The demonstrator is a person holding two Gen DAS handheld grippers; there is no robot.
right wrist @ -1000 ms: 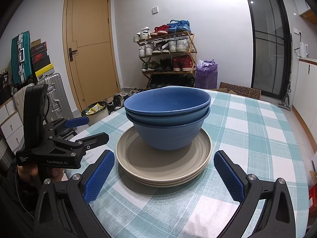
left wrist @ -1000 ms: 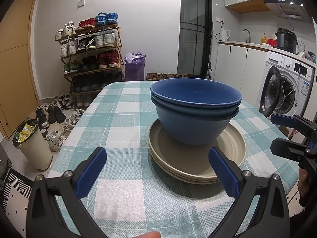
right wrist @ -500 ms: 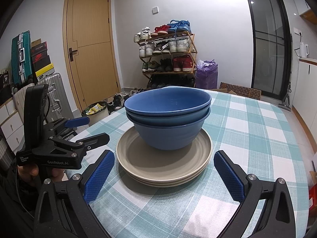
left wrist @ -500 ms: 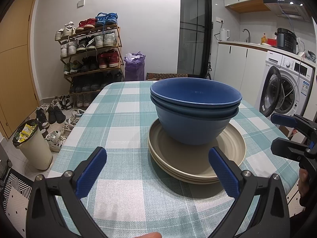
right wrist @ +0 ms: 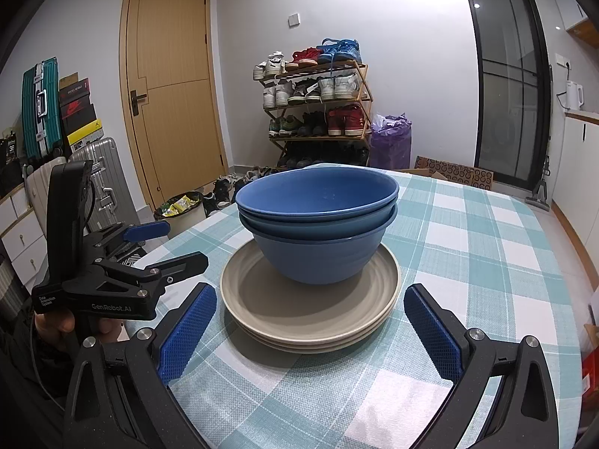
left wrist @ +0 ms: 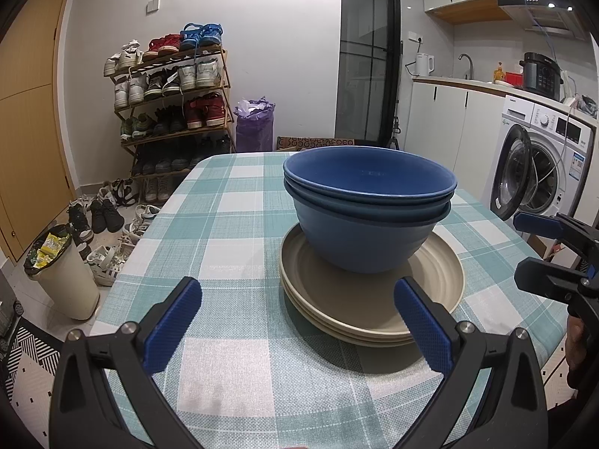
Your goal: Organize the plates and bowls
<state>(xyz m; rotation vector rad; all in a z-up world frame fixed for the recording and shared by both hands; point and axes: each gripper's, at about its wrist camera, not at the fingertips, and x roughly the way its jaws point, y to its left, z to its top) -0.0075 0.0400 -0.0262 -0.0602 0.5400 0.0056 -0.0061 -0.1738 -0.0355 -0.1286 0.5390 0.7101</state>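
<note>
A nested stack of blue bowls (left wrist: 368, 217) stands on a stack of beige plates (left wrist: 337, 299) on the checked tablecloth (left wrist: 232, 224). The same bowls (right wrist: 318, 232) and plates (right wrist: 262, 299) show in the right wrist view. My left gripper (left wrist: 299, 321) is open and empty, just short of the plates' near rim. My right gripper (right wrist: 310, 321) is open and empty, facing the plates from the other side. Each gripper appears in the other's view: the right one (left wrist: 539, 250) at the right edge, the left one (right wrist: 164, 247) at the left.
The table's edges drop off close to both grippers. A bin (left wrist: 60, 273), scattered shoes and a shoe rack (left wrist: 172, 104) stand beyond the left side. A washing machine (left wrist: 539, 164) and counter are at the right. Suitcases (right wrist: 41, 112) and a door are behind.
</note>
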